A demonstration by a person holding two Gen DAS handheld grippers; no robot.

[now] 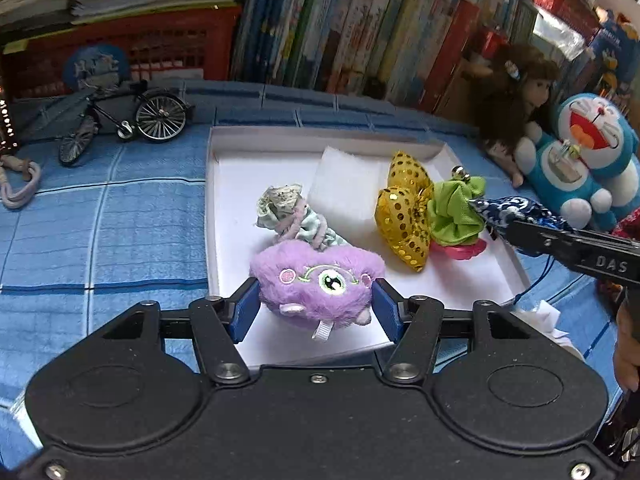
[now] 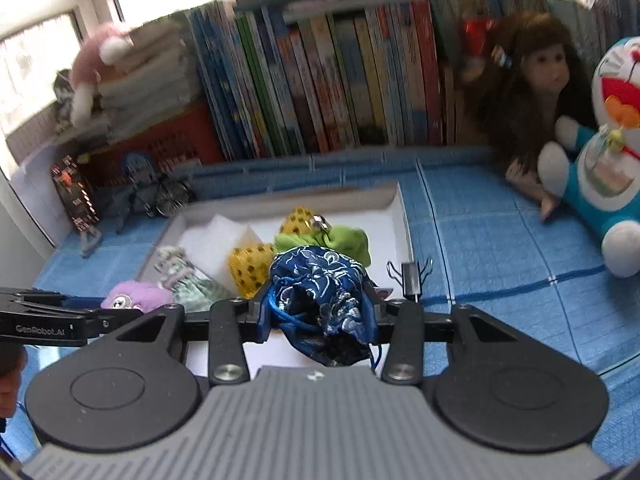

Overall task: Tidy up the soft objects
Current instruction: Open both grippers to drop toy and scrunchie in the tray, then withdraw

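Observation:
A shallow white tray (image 1: pixel 224 184) lies on the blue checked cloth. My left gripper (image 1: pixel 316 304) is shut on a purple plush toy (image 1: pixel 316 280) over the tray's near edge. In the tray lie a pale green rolled cloth (image 1: pixel 292 216), a white foam pad (image 1: pixel 348 184), a gold sequin bow (image 1: pixel 404 216) and a green scrunchie (image 1: pixel 456 212). My right gripper (image 2: pixel 316 316) is shut on a dark blue patterned pouch (image 2: pixel 320 300), held above the tray's right side beside the scrunchie (image 2: pixel 344 240). The pouch also shows in the left wrist view (image 1: pixel 516 212).
A model bicycle (image 1: pixel 120 120) stands at the back left, near a red crate (image 1: pixel 132 52). A row of books (image 1: pixel 360 32) lines the back. A brown-haired doll (image 1: pixel 516 92) and a blue Doraemon plush (image 1: pixel 584 156) sit at the right. A binder clip (image 2: pixel 412 276) lies beside the tray.

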